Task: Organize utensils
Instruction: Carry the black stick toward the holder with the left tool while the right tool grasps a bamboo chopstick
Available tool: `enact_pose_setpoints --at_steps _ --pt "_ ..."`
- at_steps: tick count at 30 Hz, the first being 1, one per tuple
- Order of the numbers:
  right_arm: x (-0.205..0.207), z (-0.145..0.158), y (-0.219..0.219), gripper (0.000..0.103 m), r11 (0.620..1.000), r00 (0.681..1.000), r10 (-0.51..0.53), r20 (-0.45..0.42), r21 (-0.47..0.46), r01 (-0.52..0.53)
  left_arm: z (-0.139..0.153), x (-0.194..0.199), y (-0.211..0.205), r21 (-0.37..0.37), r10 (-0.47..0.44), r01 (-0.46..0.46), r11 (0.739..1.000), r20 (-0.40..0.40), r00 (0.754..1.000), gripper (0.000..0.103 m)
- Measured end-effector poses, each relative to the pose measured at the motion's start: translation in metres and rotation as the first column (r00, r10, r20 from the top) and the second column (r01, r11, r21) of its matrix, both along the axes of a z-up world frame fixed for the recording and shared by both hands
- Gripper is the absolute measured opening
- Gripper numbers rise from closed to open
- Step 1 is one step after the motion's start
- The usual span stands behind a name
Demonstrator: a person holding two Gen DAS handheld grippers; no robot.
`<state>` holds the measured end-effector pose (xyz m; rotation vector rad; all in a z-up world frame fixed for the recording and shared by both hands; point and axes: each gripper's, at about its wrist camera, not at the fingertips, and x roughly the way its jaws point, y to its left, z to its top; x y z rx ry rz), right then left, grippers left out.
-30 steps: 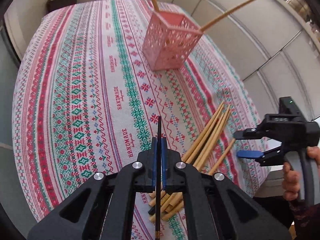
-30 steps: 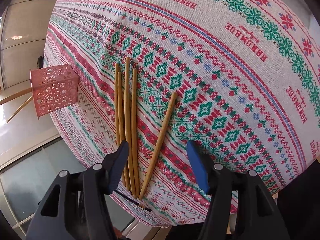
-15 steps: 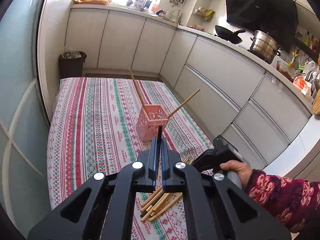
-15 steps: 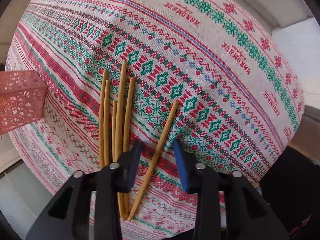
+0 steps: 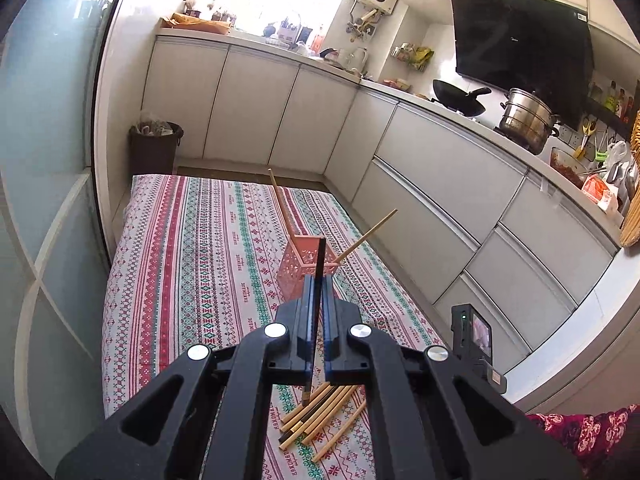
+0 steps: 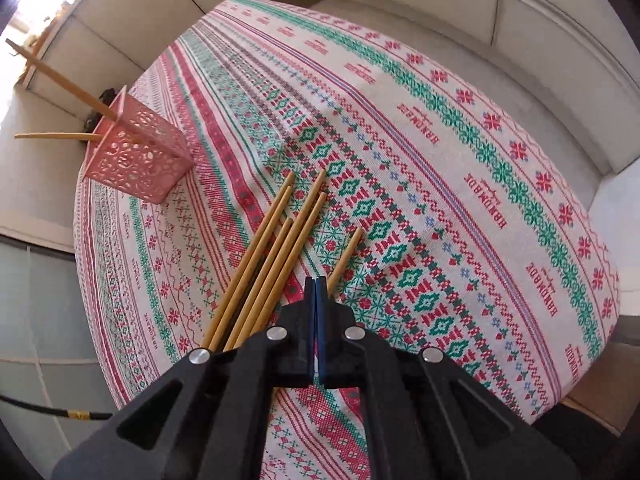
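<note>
The left gripper (image 5: 317, 280) is clenched on a dark chopstick (image 5: 315, 312) standing nearly upright; its top overlaps the pink basket (image 5: 298, 276) beyond on the table (image 5: 180, 260). The right gripper (image 6: 315, 286) has just been closing and is now clamped together; a single bamboo chopstick (image 6: 346, 256) runs up from behind its tips, but whether it is pinched is hidden. A bundle of bamboo chopsticks (image 6: 272, 264) lies just to its left, lower ends covered by the gripper body.
</note>
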<state>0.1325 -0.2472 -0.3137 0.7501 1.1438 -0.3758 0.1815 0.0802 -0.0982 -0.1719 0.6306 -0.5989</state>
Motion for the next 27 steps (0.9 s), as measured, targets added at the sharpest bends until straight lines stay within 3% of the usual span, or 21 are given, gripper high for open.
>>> enact_pose_setpoints --at_steps 5,9,13,17,20,25,27 --pt "-0.023 0.023 0.003 0.000 0.999 0.995 0.041 0.096 -0.017 -0.040 -0.004 0.001 -0.005 0.014 0.002 -0.002 1.000 0.001 1.000 0.002" --pt "-0.010 -0.005 -0.016 0.004 0.971 0.999 -0.032 -0.031 0.237 0.038 -0.006 0.002 -0.009 0.013 0.001 -0.001 1.000 0.000 1.000 0.002" --pt "0.013 -0.019 -0.023 0.005 0.944 0.985 -0.059 -0.162 0.312 0.108 -0.004 0.002 -0.010 0.005 -0.005 0.005 1.000 0.006 1.000 0.002" --pt "0.029 -0.019 -0.034 0.005 0.966 0.961 -0.070 -0.266 0.222 0.132 -0.001 0.000 -0.008 -0.007 -0.014 0.014 1.000 0.015 1.000 0.002" --pt "0.036 -0.028 -0.040 0.008 0.966 0.943 -0.070 -0.326 0.214 0.146 0.002 0.000 -0.005 -0.012 -0.019 0.020 1.000 0.021 1.000 0.002" --pt "0.041 -0.028 -0.041 0.031 0.972 0.934 -0.069 -0.350 0.186 0.141 0.005 -0.002 0.002 -0.029 -0.018 0.019 0.999 0.027 0.999 0.002" --pt "0.046 -0.029 -0.036 0.031 0.979 0.932 -0.056 -0.359 0.165 0.122 0.007 -0.003 0.005 -0.035 -0.014 0.015 0.999 0.032 0.999 0.002"
